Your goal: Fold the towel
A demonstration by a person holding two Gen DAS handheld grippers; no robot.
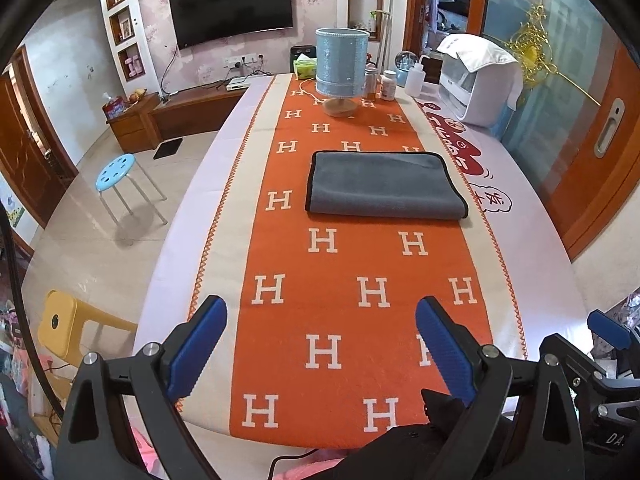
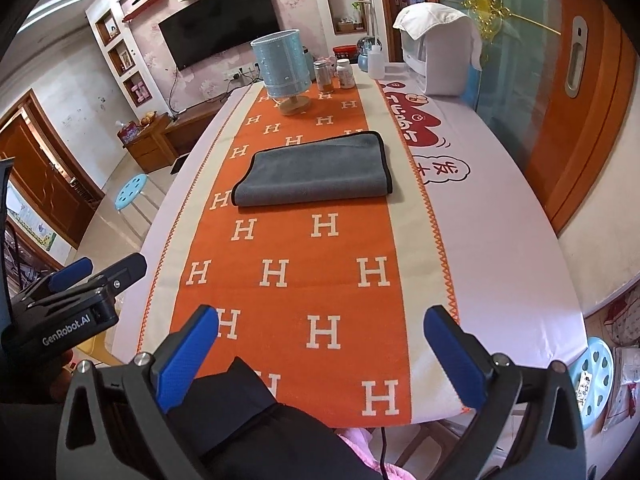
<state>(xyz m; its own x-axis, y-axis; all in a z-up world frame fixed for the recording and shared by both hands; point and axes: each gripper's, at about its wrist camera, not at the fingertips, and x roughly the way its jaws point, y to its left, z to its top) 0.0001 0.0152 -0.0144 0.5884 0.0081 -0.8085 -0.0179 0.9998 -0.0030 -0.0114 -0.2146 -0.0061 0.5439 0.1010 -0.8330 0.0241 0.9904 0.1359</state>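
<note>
A grey towel [image 1: 384, 184] with a black hem lies folded flat on the orange runner [image 1: 332, 320] with white H letters, mid-table. It also shows in the right wrist view [image 2: 316, 172]. My left gripper [image 1: 322, 320] is open and empty, held above the table's near end, well short of the towel. My right gripper [image 2: 322, 332] is open and empty too, above the near end of the runner [image 2: 304, 296]. The left gripper also shows at the left edge of the right wrist view [image 2: 80, 272].
A blue lamp [image 1: 340, 68] on a wooden base, bottles [image 1: 388, 86] and a white appliance [image 1: 480, 80] stand at the table's far end. A blue stool [image 1: 116, 172] and yellow stool [image 1: 60, 320] stand on the floor at the left.
</note>
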